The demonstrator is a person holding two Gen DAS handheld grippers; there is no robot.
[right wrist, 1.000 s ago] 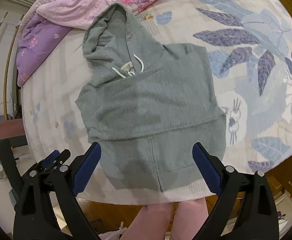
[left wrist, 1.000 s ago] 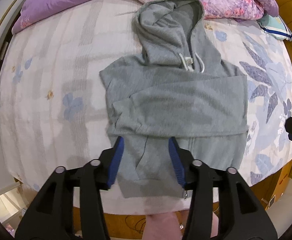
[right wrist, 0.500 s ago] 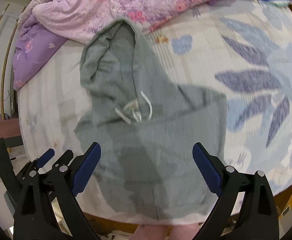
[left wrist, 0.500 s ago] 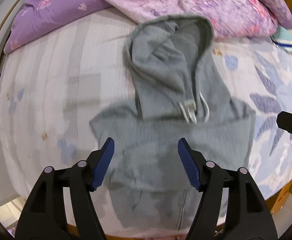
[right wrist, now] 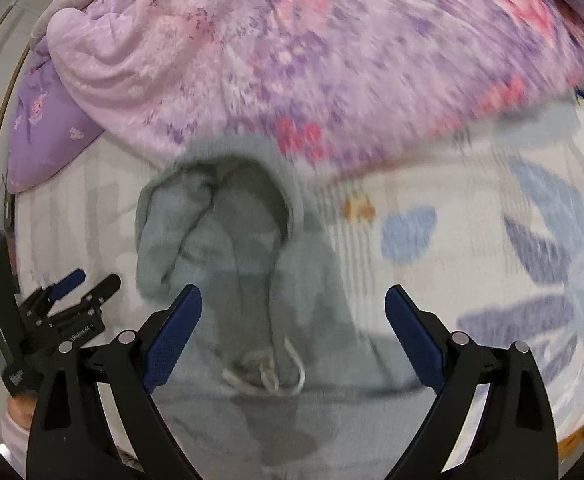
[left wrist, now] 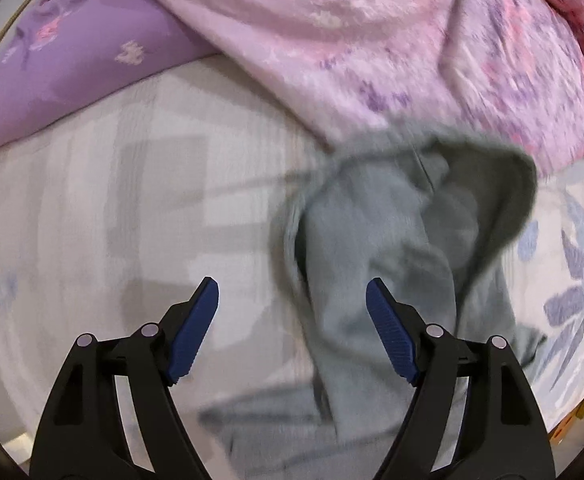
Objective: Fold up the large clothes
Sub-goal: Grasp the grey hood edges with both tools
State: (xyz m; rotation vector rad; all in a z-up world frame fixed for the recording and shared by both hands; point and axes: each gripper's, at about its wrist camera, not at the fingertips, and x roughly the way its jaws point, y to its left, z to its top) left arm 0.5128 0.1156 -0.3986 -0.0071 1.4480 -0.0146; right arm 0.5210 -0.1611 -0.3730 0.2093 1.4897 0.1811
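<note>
A grey zip hoodie [left wrist: 392,260] lies on the bed with its sleeves folded across the chest, hood toward the quilt. My left gripper [left wrist: 292,290] hangs above the hood's left edge, pointing down, its blue-padded jaws opening; cloth shows below the gap but the pads touch nothing. My right gripper [right wrist: 294,292] stands wide open over the hood [right wrist: 231,248] and the white drawstring [right wrist: 267,372], clear of the cloth. The left gripper [right wrist: 95,280] also shows at the left edge of the right wrist view. Both views are blurred by motion.
A pink floral quilt [left wrist: 372,40] is piled right behind the hood, with purple bedding [left wrist: 71,72] to its left. The sheet [right wrist: 492,240] with blue leaf prints spreads to the right. A person's pink sleeve [right wrist: 11,424] shows at the lower left.
Both grippers have travelled from the hoodie's hem up to its hood and sunk closer to the bed. The left jaws have spread wider. The right jaws stayed wide.
</note>
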